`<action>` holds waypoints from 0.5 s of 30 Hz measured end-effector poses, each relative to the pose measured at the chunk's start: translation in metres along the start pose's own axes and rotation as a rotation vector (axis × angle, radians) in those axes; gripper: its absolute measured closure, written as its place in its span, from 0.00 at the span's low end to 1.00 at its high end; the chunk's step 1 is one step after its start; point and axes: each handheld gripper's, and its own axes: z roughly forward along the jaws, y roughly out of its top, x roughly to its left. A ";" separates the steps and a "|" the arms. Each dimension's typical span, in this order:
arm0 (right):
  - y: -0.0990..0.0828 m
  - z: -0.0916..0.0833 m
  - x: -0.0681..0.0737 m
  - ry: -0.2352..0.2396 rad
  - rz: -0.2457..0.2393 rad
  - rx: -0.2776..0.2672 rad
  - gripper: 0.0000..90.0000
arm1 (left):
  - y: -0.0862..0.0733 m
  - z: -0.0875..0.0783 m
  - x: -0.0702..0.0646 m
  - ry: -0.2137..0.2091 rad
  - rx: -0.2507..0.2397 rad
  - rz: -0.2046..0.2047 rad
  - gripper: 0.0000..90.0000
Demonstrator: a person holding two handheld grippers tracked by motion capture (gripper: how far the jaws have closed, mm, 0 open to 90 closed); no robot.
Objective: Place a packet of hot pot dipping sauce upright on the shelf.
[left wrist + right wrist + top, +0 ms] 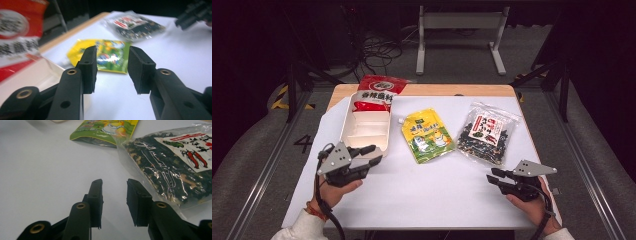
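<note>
high view: glossy yellow-green pouch (427, 135) lies flat beside crinkly clear seaweed bag (486, 132); left gripper (371, 155) and right gripper (493, 175) hover low, jaws parted, empty.

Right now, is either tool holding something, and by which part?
Nothing is held. The left tool and the right tool are both open, with only bare table between their jaws.

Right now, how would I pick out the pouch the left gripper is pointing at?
Start at the white tray on the table's left side, with a red bag propped at its far end. Just right of the tray, mid-table, a pouch lies flat. It is yellow and green with a small corner spout, unlike the clear bag of dark bits to its right.
</note>
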 end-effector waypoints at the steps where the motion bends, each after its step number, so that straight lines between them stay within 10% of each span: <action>1: 0.001 0.000 -0.001 -0.003 -0.001 -0.001 0.73 | -0.003 0.002 -0.007 -0.008 0.016 0.004 0.63; 9: 0.007 -0.001 -0.027 -0.129 0.036 -0.001 0.66 | -0.029 0.010 -0.036 -0.039 0.109 0.007 0.53; 15: 0.003 0.012 -0.074 -0.217 0.204 0.035 0.57 | -0.052 0.005 -0.046 -0.018 0.186 -0.003 0.48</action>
